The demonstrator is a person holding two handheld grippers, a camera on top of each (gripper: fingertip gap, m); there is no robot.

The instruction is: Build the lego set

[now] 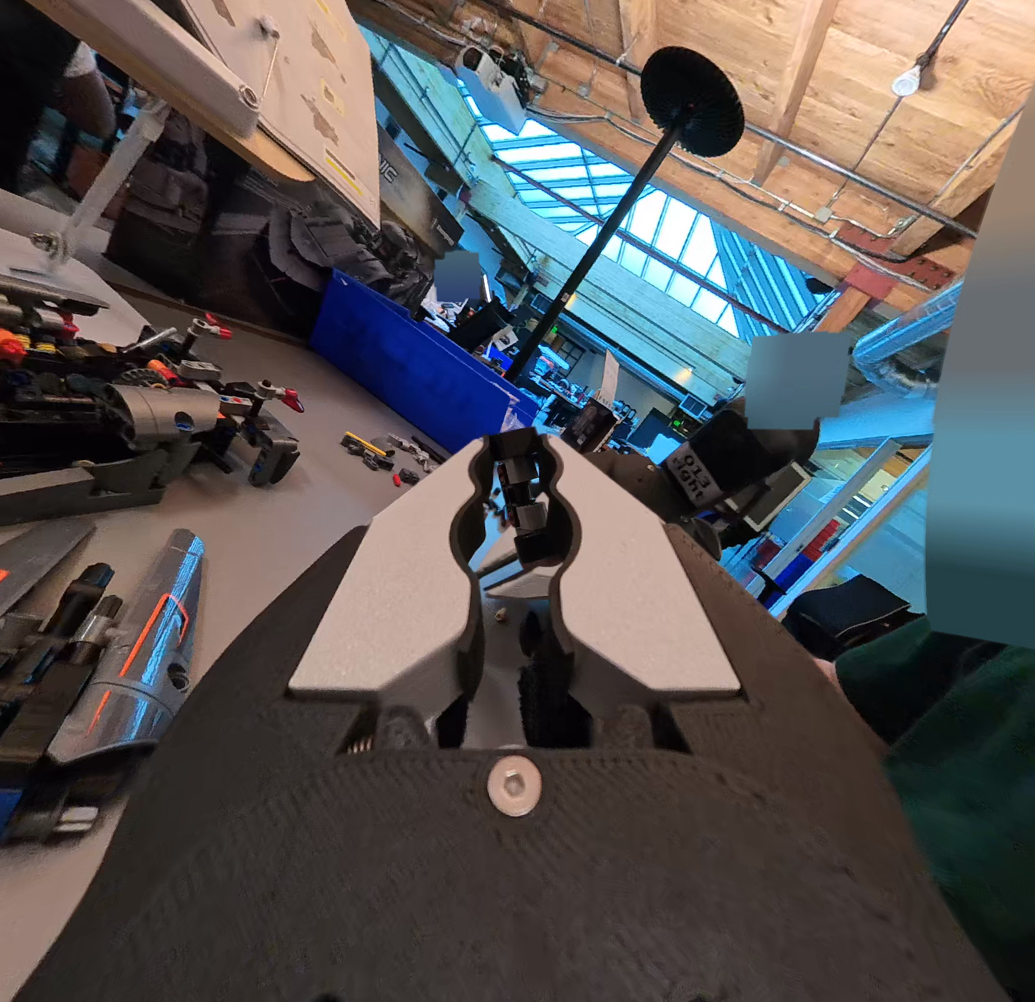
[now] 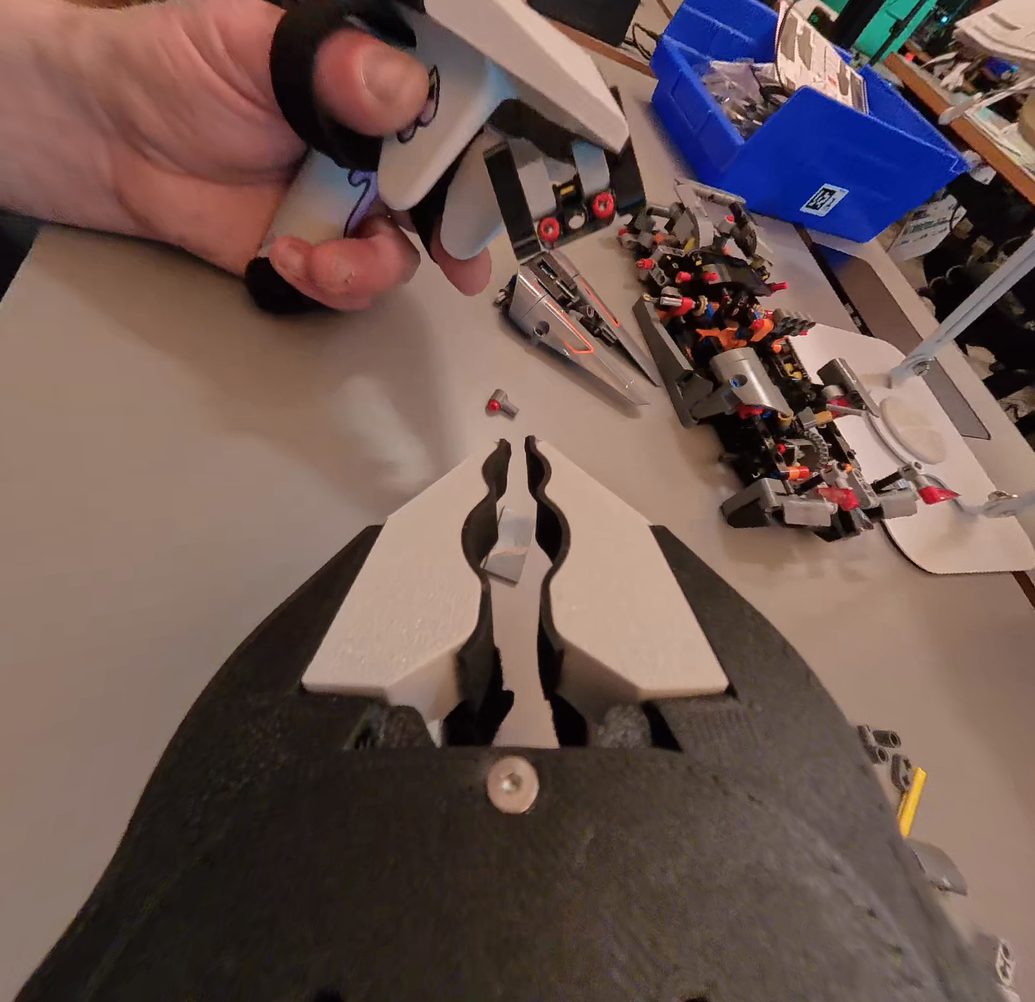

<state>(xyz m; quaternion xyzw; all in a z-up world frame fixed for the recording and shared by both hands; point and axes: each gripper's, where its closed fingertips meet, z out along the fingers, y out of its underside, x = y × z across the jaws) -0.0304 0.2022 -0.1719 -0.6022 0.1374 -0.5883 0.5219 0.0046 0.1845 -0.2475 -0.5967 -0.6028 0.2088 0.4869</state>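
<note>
Left gripper (image 1: 518, 454) held a small black-and-grey sub-assembly (image 1: 523, 499) aloft; right gripper (image 2: 518, 448) was nearly closed, empty.
The piece could slip and fall on the bench (image 2: 224, 471); my grasp seemed only at the tips; the loose red-tipped connector (image 2: 501, 406) might roll away.

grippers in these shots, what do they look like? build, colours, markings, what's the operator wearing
Both the left gripper and right gripper match: pale grey angular fingers with wavy black inner pads, on a black textured 3D-printed body with one silver hex screw. The hand sits in black fabric finger loops; a dark green sleeve shows.
</note>
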